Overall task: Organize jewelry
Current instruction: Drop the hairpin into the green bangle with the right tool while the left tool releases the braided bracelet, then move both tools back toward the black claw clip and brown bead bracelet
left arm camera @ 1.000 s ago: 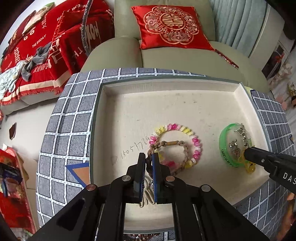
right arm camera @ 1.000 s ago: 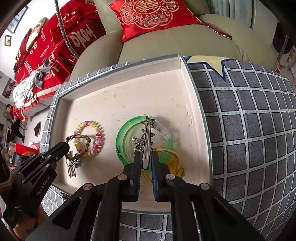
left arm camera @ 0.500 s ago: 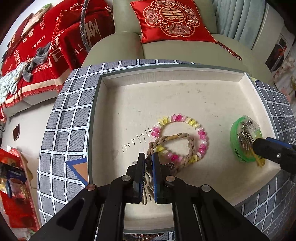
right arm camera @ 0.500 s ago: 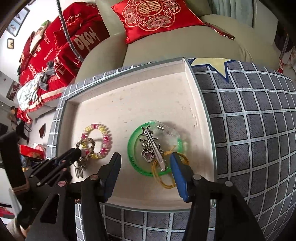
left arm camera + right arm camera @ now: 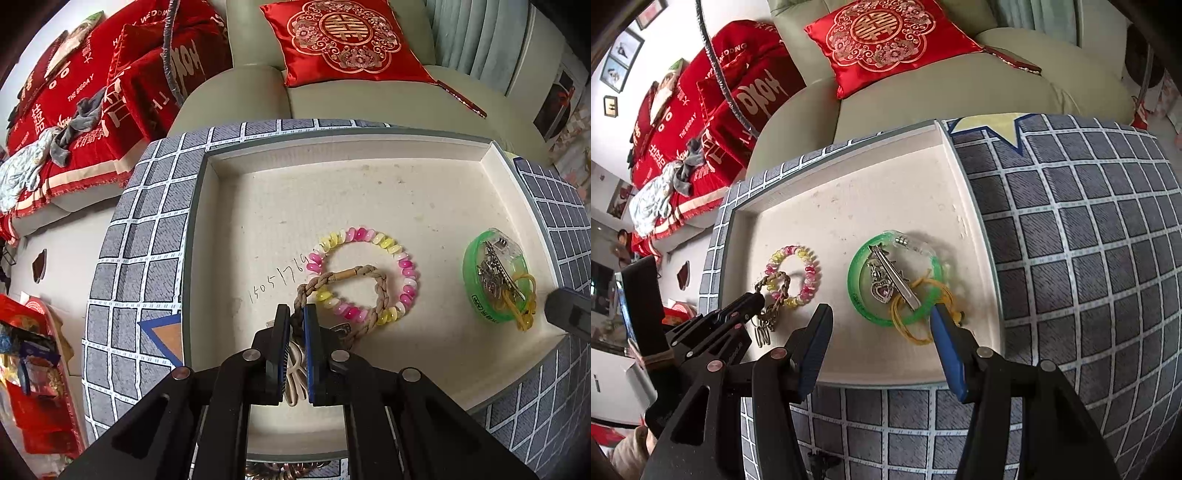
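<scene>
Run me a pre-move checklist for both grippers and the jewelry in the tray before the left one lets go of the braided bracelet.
1. Left gripper shut on the braided bracelet: ok.
2. Right gripper open, nothing between its jaws after they have just been opening: ok.
3. Silver hair clip lying inside the green bangle: ok.
4. Braided bracelet clear of the beaded bracelet: not ok, the two overlap.
5. Yellow elastic band clear of the right fingertip: cannot tell, they look close.
6. All pieces inside the tray: ok.
</scene>
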`<action>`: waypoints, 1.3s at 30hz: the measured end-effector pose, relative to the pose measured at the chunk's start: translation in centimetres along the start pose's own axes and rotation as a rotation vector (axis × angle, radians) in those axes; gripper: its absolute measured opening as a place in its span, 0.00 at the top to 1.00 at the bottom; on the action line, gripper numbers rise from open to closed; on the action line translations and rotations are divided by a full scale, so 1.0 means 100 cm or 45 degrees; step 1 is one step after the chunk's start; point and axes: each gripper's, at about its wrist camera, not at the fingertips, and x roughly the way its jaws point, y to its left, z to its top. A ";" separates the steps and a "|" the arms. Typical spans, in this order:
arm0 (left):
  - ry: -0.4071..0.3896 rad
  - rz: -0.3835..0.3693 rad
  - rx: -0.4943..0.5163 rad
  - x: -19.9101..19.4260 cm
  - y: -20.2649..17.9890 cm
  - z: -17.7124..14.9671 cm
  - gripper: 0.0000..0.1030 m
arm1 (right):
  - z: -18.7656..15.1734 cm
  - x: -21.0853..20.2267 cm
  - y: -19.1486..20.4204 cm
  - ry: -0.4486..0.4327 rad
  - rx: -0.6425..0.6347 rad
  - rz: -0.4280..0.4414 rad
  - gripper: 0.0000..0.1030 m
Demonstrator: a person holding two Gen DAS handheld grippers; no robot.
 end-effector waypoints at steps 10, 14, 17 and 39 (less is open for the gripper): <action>-0.095 0.047 -0.041 -0.014 0.006 0.000 0.00 | -0.014 -0.011 -0.003 -0.011 0.011 0.026 0.43; -0.113 0.026 -0.016 -0.023 0.004 0.004 0.00 | -0.021 -0.015 -0.005 -0.012 0.018 0.023 0.43; -0.141 0.022 -0.023 -0.033 0.005 0.003 0.00 | -0.027 -0.018 -0.007 -0.007 0.031 0.028 0.43; -0.149 0.008 -0.011 -0.075 0.035 -0.040 0.00 | -0.080 -0.048 0.016 -0.018 -0.028 0.014 0.00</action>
